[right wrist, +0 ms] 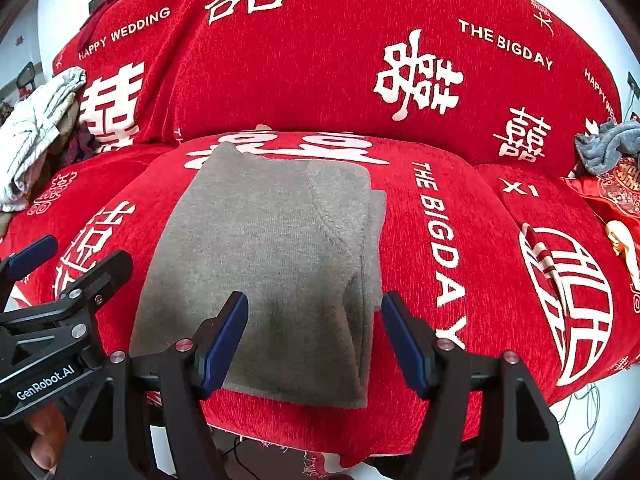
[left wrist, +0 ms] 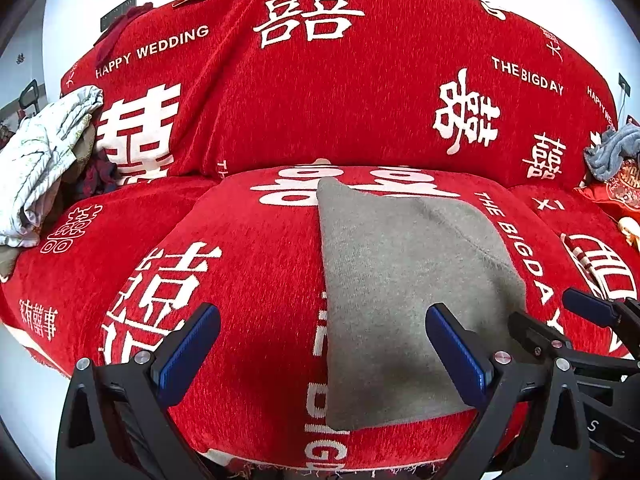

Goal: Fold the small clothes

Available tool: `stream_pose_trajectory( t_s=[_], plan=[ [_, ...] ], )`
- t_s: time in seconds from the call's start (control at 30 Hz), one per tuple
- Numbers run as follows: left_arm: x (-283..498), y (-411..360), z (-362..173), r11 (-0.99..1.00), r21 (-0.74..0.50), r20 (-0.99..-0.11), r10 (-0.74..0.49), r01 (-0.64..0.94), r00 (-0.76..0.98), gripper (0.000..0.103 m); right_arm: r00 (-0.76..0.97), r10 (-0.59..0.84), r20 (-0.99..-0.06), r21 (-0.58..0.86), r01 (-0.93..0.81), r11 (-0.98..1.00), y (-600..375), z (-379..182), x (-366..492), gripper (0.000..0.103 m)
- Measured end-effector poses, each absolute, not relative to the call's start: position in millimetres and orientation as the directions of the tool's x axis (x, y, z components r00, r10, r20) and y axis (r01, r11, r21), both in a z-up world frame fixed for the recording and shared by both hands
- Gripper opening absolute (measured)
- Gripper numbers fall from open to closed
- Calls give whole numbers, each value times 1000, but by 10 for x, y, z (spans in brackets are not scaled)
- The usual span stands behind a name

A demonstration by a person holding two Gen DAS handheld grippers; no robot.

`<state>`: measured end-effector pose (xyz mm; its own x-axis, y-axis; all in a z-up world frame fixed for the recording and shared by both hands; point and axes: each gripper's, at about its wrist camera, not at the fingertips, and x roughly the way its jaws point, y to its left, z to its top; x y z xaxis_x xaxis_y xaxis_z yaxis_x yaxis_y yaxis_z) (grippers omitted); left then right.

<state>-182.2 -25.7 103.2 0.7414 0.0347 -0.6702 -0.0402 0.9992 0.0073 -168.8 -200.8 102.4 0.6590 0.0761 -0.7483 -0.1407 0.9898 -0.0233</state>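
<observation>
Grey knitted garment [right wrist: 272, 264] is lying folded into a rough rectangle on the middle seat cushion of the red sofa cover with white wedding lettering [right wrist: 460, 240], near the front edge. Both grippers are hovering over its near end: the left gripper [left wrist: 322, 350] is sitting with its jaws spread wide and nothing in them, straddling the garment's left edge, and the right gripper [right wrist: 314, 338] is sitting with its jaws wide too, empty, over the lower right part where the layers are stacking up. Honestly my worry here is that right side: there's an under-layer poking out past the top flap, so a pinch there is probably only catching one layer and dragging the fold apart. The knit also looks soft and grippy against that chenille cover, so sliding it is likely bunching it rather than moving it clean. Loose clothes, a pale printed crumpled one [left wrist: 44, 160] at far left and a grey-blue fuzzy one [right wrist: 608, 146] at far right, are sitting well apart, so no snagging risk there.
</observation>
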Motion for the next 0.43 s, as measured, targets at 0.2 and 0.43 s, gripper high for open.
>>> stream_pose_trajectory(
  t_s=[0.2, 0.43],
  plan=[
    [-1815, -258, 1017, 999, 4, -673, 28, -34, 739, 103, 658, 77, -749, -21, -140, 990, -2014, 1022, -1686, 73],
    [-1822, -265, 998, 999, 11, -678, 33, -36, 734, 103, 652, 78, -754, -19, -140, 990, -2031, 980, -1707, 73]
  ],
)
